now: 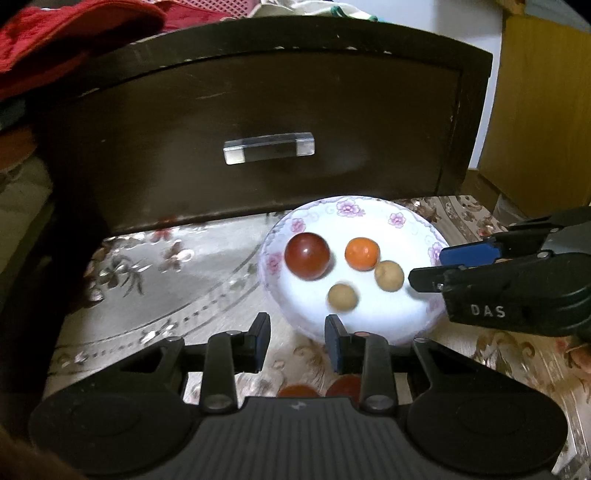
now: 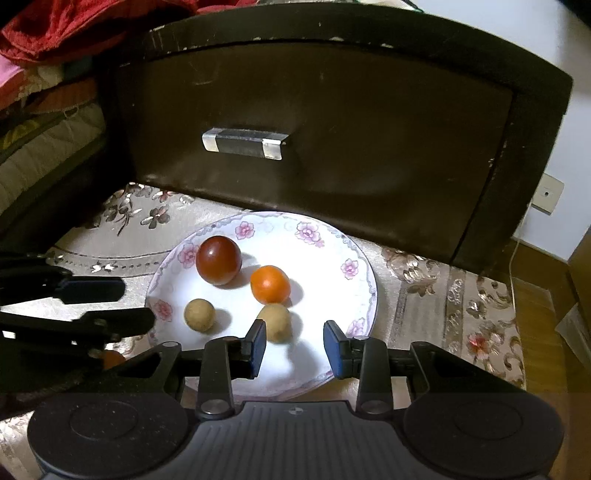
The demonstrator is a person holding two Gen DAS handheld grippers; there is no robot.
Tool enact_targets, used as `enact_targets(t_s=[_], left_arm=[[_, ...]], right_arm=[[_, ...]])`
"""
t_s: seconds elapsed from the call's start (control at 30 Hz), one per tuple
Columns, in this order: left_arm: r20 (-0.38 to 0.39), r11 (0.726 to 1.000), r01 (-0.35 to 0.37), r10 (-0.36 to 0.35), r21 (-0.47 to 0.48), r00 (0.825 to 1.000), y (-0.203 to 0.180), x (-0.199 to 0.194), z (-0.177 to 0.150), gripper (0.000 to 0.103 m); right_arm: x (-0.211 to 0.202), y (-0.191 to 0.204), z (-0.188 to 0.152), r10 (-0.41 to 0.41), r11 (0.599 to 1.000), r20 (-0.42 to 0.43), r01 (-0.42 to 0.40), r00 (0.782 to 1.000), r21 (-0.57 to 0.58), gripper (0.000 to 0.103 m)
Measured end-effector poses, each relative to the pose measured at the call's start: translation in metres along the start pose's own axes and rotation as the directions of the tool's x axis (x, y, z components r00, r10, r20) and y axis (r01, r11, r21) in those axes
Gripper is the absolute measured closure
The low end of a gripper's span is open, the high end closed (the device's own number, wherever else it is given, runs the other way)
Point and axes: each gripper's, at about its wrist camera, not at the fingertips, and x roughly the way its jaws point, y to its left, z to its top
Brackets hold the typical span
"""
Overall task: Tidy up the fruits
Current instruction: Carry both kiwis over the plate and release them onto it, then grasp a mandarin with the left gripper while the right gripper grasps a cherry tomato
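A white floral plate [image 1: 406, 221] [image 2: 332, 251] lies on the patterned cloth. On it are a dark red fruit [image 1: 307, 255] [image 2: 218, 260], an orange fruit [image 1: 362, 253] [image 2: 270, 283] and two tan round fruits [image 1: 343, 296] [image 1: 389, 276] [image 2: 199, 314] [image 2: 275, 321]. My left gripper [image 1: 297, 338] is open and empty at the plate's near-left rim; it also shows in the right wrist view [image 2: 129, 302]. My right gripper [image 2: 294, 345] is open and empty over the plate's near part, by one tan fruit; it also shows in the left wrist view [image 1: 424, 267]. Two more reddish fruits [image 1: 297, 390] [image 1: 345, 386] lie under my left gripper.
A dark brown drawer front [image 1: 258, 147] [image 2: 314, 129] with a clear handle [image 1: 269, 147] [image 2: 244, 144] stands right behind the plate. Red cloth and bedding [image 1: 66, 33] [image 2: 55, 37] lie at the upper left. A wooden cabinet [image 1: 543, 110] is at the right.
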Motion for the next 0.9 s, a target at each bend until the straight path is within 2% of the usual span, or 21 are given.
enact_targets(t_s=[0.27, 0.5, 0.63, 0.9], left_arm=[[-0.024, 1.0, -0.018, 0.018, -0.015, 1.0, 0.018, -0.035, -0.025, 0.063], [-0.055, 0.999, -0.01, 0.007, -0.047, 0.998, 0.029, -0.053, -0.053, 0.061], [-0.074, 0.998, -0.006, 0.001, -0.066, 0.997, 0.032, -0.054, -0.067, 0.06], [-0.092, 0.998, 0.008, -0.014, -0.069, 0.996, 0.038, -0.039, -0.075, 0.06]], right_arm=[[-0.025, 0.027, -0.012, 0.057, 0.998, -0.002, -0.057, 0.998, -0.036, 0.07], [-0.039, 0.057, -0.027, 0.124, 0.989, -0.038, -0.127, 0.992, -0.078, 0.068], [-0.041, 0.067, -0.04, 0.146, 0.985, -0.071, -0.152, 0.987, -0.084, 0.061], [-0.018, 0.08, -0.048, 0.169, 0.98, -0.125, -0.18, 0.978, -0.083, 0.061]])
